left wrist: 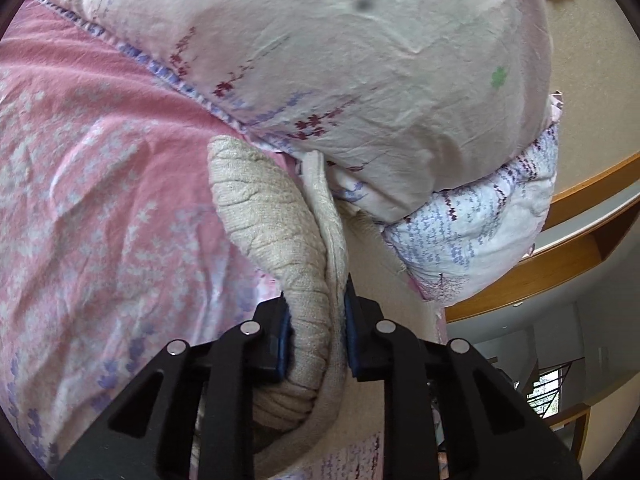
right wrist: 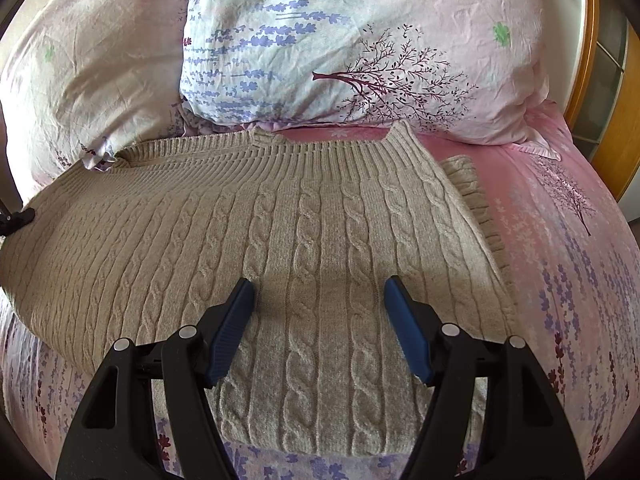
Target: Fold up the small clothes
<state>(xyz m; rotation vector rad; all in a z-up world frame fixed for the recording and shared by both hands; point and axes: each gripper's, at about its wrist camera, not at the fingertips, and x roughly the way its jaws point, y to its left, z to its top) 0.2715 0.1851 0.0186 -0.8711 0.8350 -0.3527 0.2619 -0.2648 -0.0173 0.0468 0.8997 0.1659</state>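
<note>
A beige cable-knit sweater [right wrist: 304, 240] lies spread on the pink floral bed, its ribbed neck toward the pillows and a sleeve [right wrist: 476, 204] tucked under its right side. My right gripper [right wrist: 320, 300] is open and empty, hovering just above the sweater's middle. My left gripper [left wrist: 316, 320] is shut on a bunched fold of the same sweater [left wrist: 276, 224] at its edge. In the right wrist view a bit of the left gripper [right wrist: 16, 218] shows at the sweater's far left edge.
Two pillows [right wrist: 360, 48] [right wrist: 80, 72] lie right behind the sweater, touching its neck edge. The pink bedsheet [right wrist: 560, 240] extends to the right. A wooden bed frame [right wrist: 600, 92] borders the right side. A large pale pillow [left wrist: 360, 60] looms over the left gripper.
</note>
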